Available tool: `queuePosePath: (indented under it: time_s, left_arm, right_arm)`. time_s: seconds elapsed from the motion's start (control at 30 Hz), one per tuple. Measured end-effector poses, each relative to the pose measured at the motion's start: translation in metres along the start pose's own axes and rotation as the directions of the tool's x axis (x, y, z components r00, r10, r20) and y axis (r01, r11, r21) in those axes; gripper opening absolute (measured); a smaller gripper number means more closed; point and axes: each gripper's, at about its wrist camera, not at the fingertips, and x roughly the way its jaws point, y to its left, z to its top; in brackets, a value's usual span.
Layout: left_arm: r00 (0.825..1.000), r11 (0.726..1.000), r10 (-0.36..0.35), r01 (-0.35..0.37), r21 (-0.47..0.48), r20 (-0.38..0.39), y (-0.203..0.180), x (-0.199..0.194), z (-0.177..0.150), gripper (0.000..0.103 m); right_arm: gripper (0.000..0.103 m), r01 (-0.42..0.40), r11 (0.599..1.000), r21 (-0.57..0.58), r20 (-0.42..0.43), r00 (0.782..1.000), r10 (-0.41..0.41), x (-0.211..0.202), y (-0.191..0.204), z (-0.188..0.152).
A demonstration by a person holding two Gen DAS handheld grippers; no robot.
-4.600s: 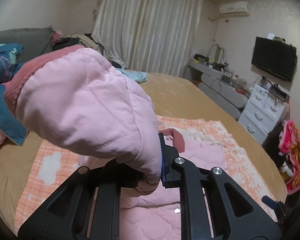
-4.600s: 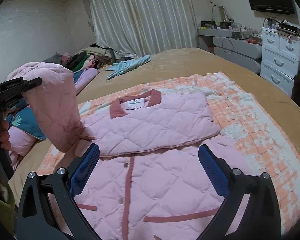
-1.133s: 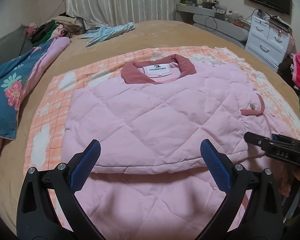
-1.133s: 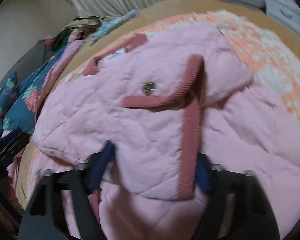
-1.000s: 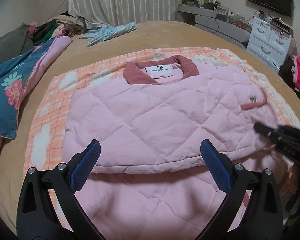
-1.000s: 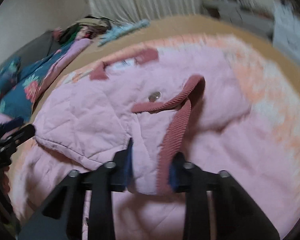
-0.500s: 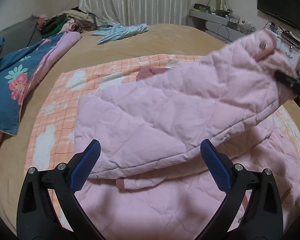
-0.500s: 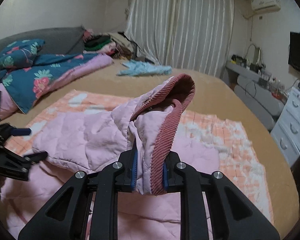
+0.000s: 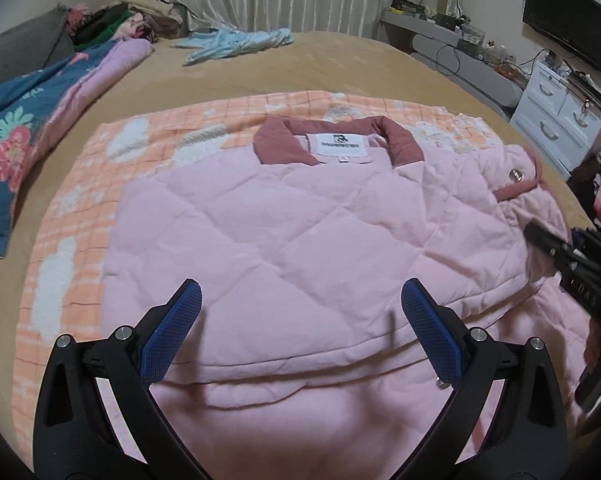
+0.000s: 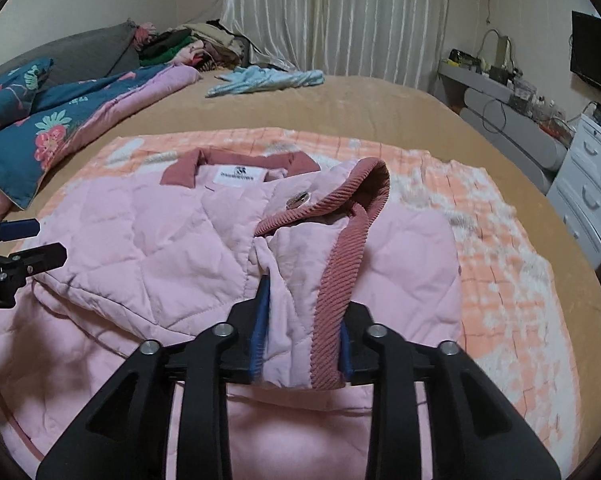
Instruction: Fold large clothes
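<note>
Our right gripper [image 10: 302, 316] clamped on ribbed sleeve cuff [image 10: 340, 280] of pink quilted jacket [image 9: 300, 232]. Our left gripper [image 9: 300, 320] spread wide, empty, over jacket's near fold. Jacket flat on orange checked blanket [image 9: 76, 200], collar [image 9: 336, 140] at far edge. Beyond jacket: light blue garment [image 9: 236, 42], curtains [image 10: 336, 16].

Pink quilted jacket [image 9: 284, 240], dusty-rose collar and ribbed cuff [image 10: 340, 280]; lies flat mid-bed, sleeves folded across body, collar toward far edge.
</note>
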Motion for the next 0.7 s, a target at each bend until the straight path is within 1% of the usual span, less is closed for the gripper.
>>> queuePosePath:
  time_s: [0.03,0.1,0.17,0.27,0.4,0.43,0.5,0.63,0.7]
  left_arm:
    - [1.000,1.000,-0.007,0.007,-0.002,-0.007,-0.002,0.002,0.000,0.094]
    - [0.999,1.000,-0.015,0.014,-0.004,-0.029,-0.004,0.011,0.001,0.094]
    - [0.999,1.000,-0.010,0.010,0.001,-0.047,-0.006,0.019,0.000,0.094]
    - [0.997,1.000,-0.001,0.001,0.007,-0.071,-0.006,0.028,-0.002,0.094]
    - [0.996,1.000,0.001,-0.001,0.000,-0.088,-0.002,0.036,-0.004,0.094]
    - [0.996,1.000,0.003,-0.003,-0.002,-0.091,-0.001,0.038,-0.005,0.094]
    - [0.996,1.000,0.001,-0.002,-0.009,-0.092,0.002,0.040,-0.007,0.094]
    - [0.996,1.000,-0.004,0.003,-0.010,-0.093,0.005,0.043,-0.009,0.094]
    - [0.996,1.000,-0.002,0.002,-0.003,-0.093,0.005,0.044,-0.009,0.094]
  right_arm:
    - [0.038,0.002,1.000,0.005,-0.002,1.000,-0.002,-0.001,-0.003,-0.001]
    - [0.054,0.018,1.000,0.015,0.008,1.000,-0.018,-0.004,-0.007,-0.001]
    - [0.062,0.031,0.999,0.034,0.025,0.999,-0.032,-0.010,-0.013,-0.001]
    - [0.065,0.033,0.998,0.047,0.044,0.998,-0.035,-0.018,-0.017,0.001]
    - [0.075,0.016,0.999,0.038,0.049,0.999,-0.018,-0.021,-0.013,0.009]
    - [0.076,0.002,1.000,0.031,0.045,0.999,-0.003,-0.020,-0.009,0.011]
    - [0.080,-0.009,1.000,0.015,0.032,0.999,0.009,-0.015,0.000,0.014]
    - [0.081,-0.011,0.999,-0.037,-0.017,1.000,0.010,0.002,0.020,0.014]
    - [0.082,-0.015,0.999,-0.042,-0.053,0.999,0.012,0.015,0.026,0.013]
